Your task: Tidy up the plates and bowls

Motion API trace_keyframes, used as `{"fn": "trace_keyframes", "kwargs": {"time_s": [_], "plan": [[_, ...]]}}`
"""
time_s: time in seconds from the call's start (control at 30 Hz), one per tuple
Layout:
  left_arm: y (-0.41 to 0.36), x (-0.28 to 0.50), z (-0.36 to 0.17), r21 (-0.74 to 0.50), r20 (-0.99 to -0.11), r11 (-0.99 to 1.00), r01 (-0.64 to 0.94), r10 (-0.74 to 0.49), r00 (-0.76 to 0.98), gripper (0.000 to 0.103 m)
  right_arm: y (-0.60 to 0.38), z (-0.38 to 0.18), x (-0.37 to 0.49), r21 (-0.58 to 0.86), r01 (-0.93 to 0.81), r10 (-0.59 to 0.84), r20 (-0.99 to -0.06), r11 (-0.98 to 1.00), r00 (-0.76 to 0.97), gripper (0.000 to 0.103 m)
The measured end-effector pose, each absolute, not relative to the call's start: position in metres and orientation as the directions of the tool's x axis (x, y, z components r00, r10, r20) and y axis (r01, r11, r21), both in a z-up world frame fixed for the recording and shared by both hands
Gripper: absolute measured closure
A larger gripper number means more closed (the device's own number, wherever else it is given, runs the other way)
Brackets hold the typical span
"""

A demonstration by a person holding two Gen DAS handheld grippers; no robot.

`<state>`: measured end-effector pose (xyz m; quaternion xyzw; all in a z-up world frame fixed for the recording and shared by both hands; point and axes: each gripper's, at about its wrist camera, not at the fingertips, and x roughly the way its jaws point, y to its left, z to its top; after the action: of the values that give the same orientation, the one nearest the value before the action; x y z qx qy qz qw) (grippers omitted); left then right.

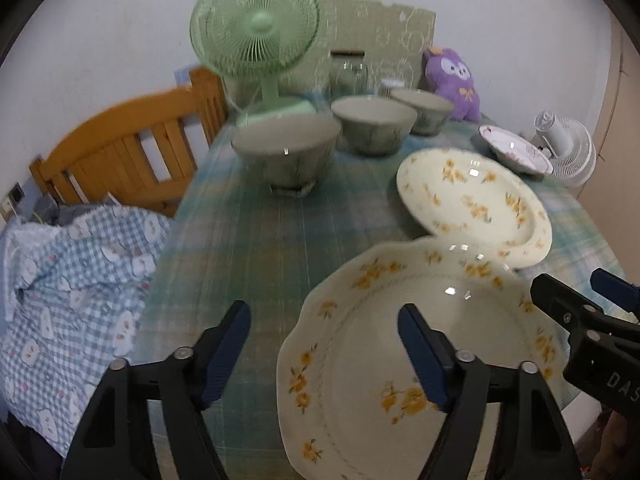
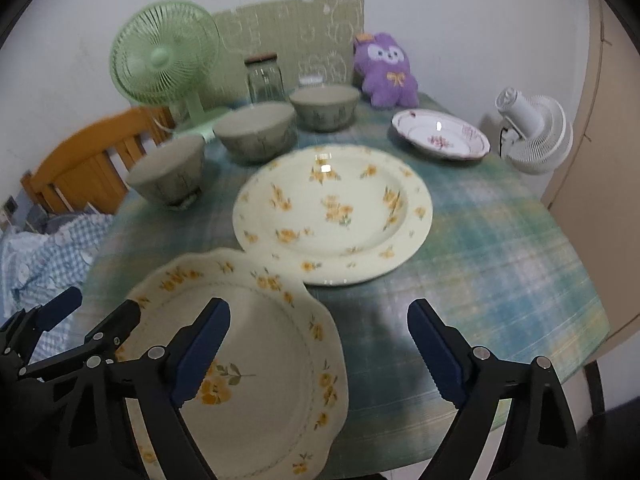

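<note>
A scalloped cream plate (image 1: 360,360) (image 2: 260,340) with yellow flowers lies nearest on the table. My left gripper (image 1: 323,316) is open and straddles the plate's left rim, with one finger over the plate and one over the cloth. On the plate's other side my right gripper (image 2: 318,308) stands open across its right rim. Neither gripper's pads press on it. Behind it lies a round yellow-flowered plate (image 1: 476,204) (image 2: 332,216), and further back a small pink-flowered plate (image 1: 516,148) (image 2: 440,136). Three grey-green bowls (image 1: 286,148) (image 2: 256,128) stand in a diagonal row on the left.
A green fan (image 1: 256,32), a glass jar (image 2: 264,80) and a purple plush toy (image 2: 386,72) stand along the back of the checked tablecloth (image 2: 500,260). A white fan (image 2: 532,132) sits at the right edge. A wooden chair (image 1: 120,152) with blue checked fabric (image 1: 72,280) is at the left.
</note>
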<state>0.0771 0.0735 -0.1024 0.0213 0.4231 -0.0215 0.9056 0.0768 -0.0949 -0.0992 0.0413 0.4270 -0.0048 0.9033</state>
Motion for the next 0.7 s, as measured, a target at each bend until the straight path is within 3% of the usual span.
{"fn": "trace_keyframes", "kwargs": {"time_s": [0.2, 0.5, 0.63, 0.7], "plan": [[0.079, 0.084, -0.123, 0.008, -0.801, 0.998, 0.067, -0.034, 0.597, 0.035, -0.086, -0.123, 0.087, 0.051, 0.048, 0.013, -0.815, 0.998, 0.579, 0.023], [0.082, 0.089, -0.136, -0.011, -0.826, 0.997, 0.081, -0.055, 0.562, 0.053, -0.082, -0.142, 0.090, 0.046, 0.044, 0.017, -0.860, 0.998, 0.509, 0.041], [0.080, 0.090, -0.137, 0.000, -0.830, 0.996, 0.092, -0.051, 0.555, 0.053, -0.081, -0.146, 0.091, 0.032, 0.053, 0.002, -0.873, 0.998, 0.487, 0.047], [0.078, 0.092, -0.140, 0.009, -0.842, 0.994, 0.113, -0.054, 0.537, 0.047, -0.079, -0.148, 0.092, 0.018, 0.052, -0.009, -0.880, 0.998, 0.475, 0.047]]}}
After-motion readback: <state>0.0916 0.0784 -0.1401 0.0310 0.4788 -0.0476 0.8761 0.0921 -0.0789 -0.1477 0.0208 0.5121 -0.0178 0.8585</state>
